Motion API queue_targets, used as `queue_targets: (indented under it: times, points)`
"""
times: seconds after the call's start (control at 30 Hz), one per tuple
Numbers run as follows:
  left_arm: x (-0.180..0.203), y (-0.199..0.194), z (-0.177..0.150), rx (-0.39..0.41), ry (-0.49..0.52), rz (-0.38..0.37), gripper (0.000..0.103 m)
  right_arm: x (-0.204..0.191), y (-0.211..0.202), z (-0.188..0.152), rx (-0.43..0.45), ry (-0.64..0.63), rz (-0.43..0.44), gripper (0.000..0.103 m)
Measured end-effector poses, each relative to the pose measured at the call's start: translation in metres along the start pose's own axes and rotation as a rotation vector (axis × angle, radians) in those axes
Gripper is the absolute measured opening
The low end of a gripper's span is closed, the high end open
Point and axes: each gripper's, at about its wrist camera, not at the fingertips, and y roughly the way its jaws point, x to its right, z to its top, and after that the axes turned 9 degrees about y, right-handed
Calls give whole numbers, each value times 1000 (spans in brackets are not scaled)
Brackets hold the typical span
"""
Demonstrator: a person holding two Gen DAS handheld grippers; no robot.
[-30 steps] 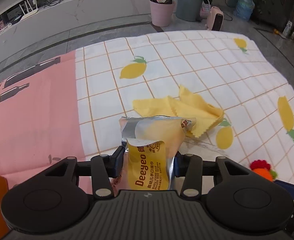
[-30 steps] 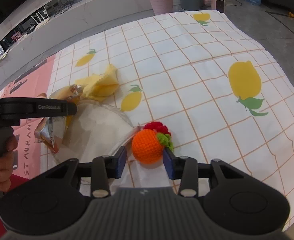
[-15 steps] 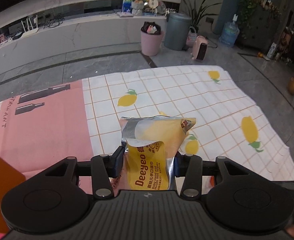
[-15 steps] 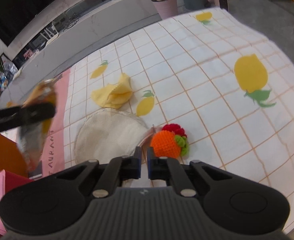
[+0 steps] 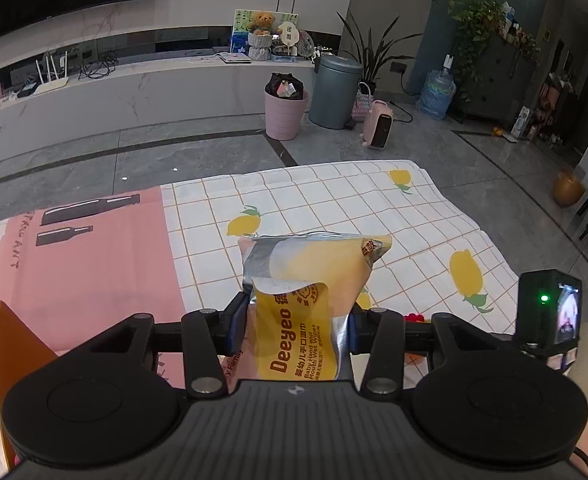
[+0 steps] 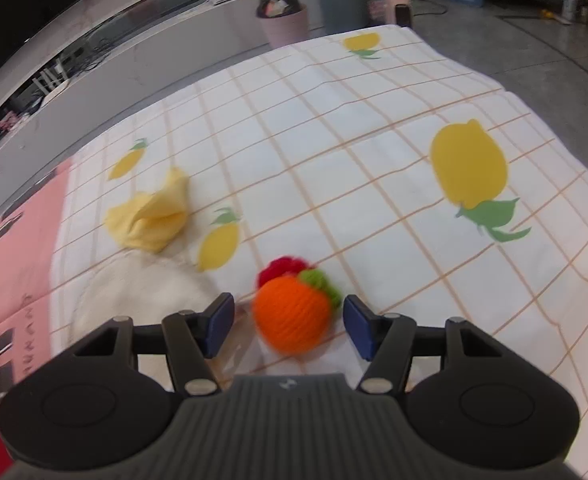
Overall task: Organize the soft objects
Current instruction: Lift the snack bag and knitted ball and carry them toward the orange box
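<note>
Now I see the big lemon-print cloth (image 6: 374,128) spread under everything, and I take it as my landmark. At its left edge sits the orange box (image 5: 12,344), which I judge to be where the soft things go. A pale round pad (image 6: 146,292) lies on the cloth near me, with the crumpled yellow rag (image 6: 154,216) just beyond it.

My left gripper (image 5: 298,320) has risen well above the cloth in the last second, and its fingers are still clamped on the wipes pack (image 5: 310,288), which stands upright between them. That pack is off the cloth and ready to swing toward the box.

My right gripper (image 6: 286,324) was pinched nearly shut half a second ago; its fingers now stand wide, one on each side of the orange yarn ball (image 6: 292,316), which rests on the cloth with gaps on both sides. The view is blurred, so it is moving. I judge a squeeze on the ball comes next.
</note>
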Motion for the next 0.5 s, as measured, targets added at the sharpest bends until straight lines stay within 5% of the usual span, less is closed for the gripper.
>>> queue_targets:
  times: [0.13,0.5]
  points:
    - [-5,4,-2,-4,-16,-11,52,-3,3,-1,13,-21,-17,46]
    - [-5,-6,-2,22,-26,-65,52,-2,-30,0,56,36,28,45]
